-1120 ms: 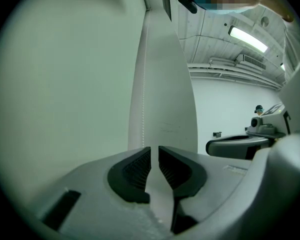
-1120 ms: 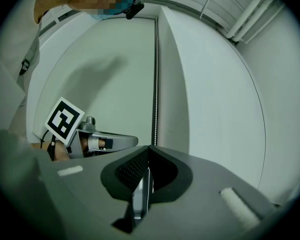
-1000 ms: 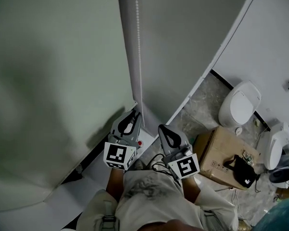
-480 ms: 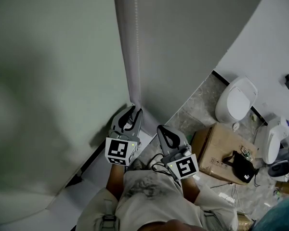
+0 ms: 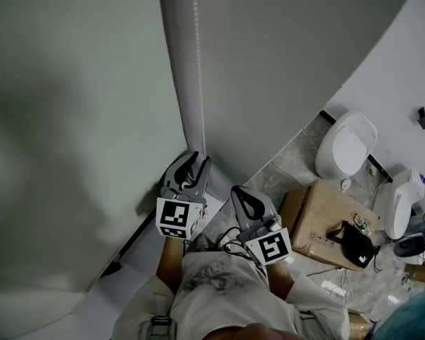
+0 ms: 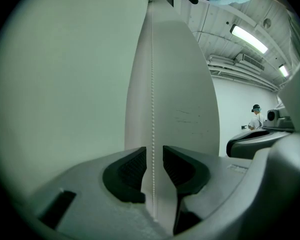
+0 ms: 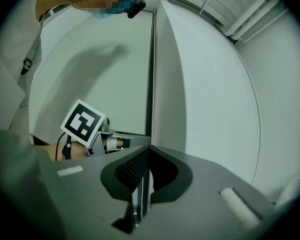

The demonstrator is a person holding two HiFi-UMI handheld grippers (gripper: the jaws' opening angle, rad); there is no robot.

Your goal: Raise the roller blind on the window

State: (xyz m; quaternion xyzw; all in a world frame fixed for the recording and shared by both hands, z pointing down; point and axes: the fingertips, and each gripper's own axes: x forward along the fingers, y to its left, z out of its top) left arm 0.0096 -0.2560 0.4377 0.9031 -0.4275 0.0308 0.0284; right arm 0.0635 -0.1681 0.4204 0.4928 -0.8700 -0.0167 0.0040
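Since the earlier head view the left gripper [image 5: 198, 160] has edged a little closer to the grey wall strip [image 5: 184, 83] beside the window, and its jaws have just been opening. In the left gripper view they now stand well apart around the bead chain [image 6: 152, 84]. The chain runs straight down through the gap, and neither dark pad [image 6: 132, 166] presses on it. The right gripper [image 5: 236, 189] sits just beside the left one, much where it was. Its own view shows the jaws together, with what looks like a pale strand of the same chain pinched low between them. The roller blind [image 5: 71, 119] hangs as a broad pale-green sheet to the left of the chain. In the head view its lower edge appears to reach down to the white sill [image 5: 92, 296], so the blind looks fully or almost fully lowered. The likely reading is a change of grip in a hand-over-hand pull: the right gripper keeps the chain from running back while the left lets go to take a new hold. For that hold the left jaws would have to close squarely on the beads, since a loose pinch could let the chain slip.
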